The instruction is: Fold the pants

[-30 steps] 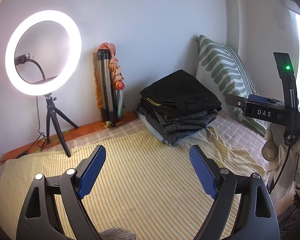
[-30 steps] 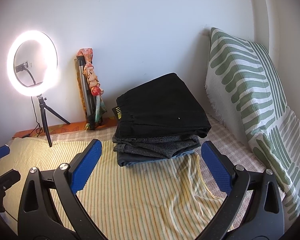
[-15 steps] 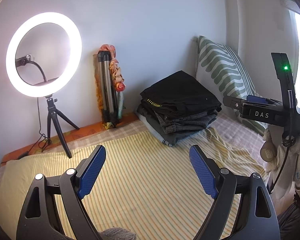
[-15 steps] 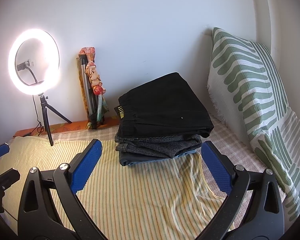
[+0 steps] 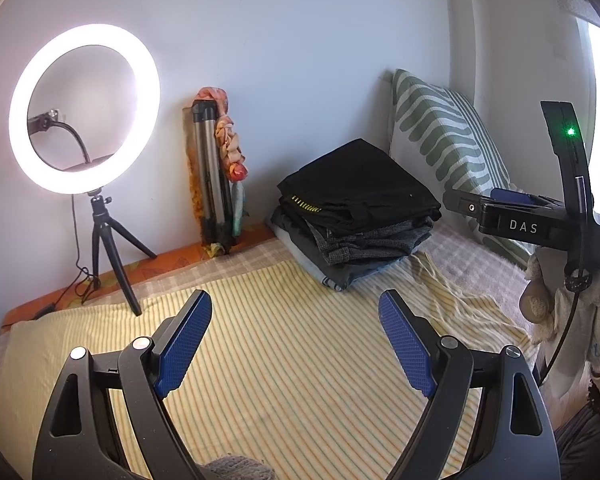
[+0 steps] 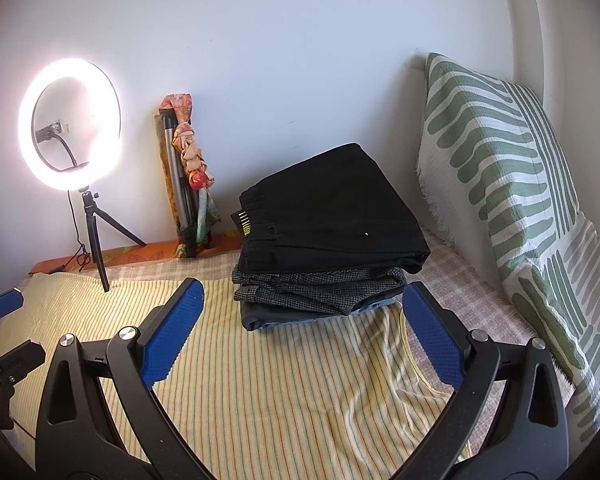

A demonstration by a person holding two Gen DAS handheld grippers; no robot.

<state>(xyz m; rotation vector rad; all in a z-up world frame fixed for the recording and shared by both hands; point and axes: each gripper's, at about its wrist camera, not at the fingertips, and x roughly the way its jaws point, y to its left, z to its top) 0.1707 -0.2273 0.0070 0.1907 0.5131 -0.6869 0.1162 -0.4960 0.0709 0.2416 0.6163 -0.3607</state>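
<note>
A stack of folded pants (image 5: 356, 216) lies at the far end of the bed, black pair on top, grey checked and blue pairs under it. It also shows in the right wrist view (image 6: 328, 236). My left gripper (image 5: 296, 344) is open and empty above the yellow striped sheet (image 5: 292, 360), well short of the stack. My right gripper (image 6: 300, 328) is open and empty, just in front of the stack. The right gripper's body shows at the right of the left wrist view (image 5: 532, 224).
A lit ring light on a small tripod (image 5: 84, 112) stands at the back left. A folded tripod with cloth (image 5: 216, 172) leans on the wall. A green-patterned pillow (image 6: 512, 200) stands along the right wall. A gloved hand (image 5: 572, 312) holds the right gripper.
Both views have shifted slightly; the stack sits a little lower and farther right in the right wrist view. Both grippers stay open and empty.
</note>
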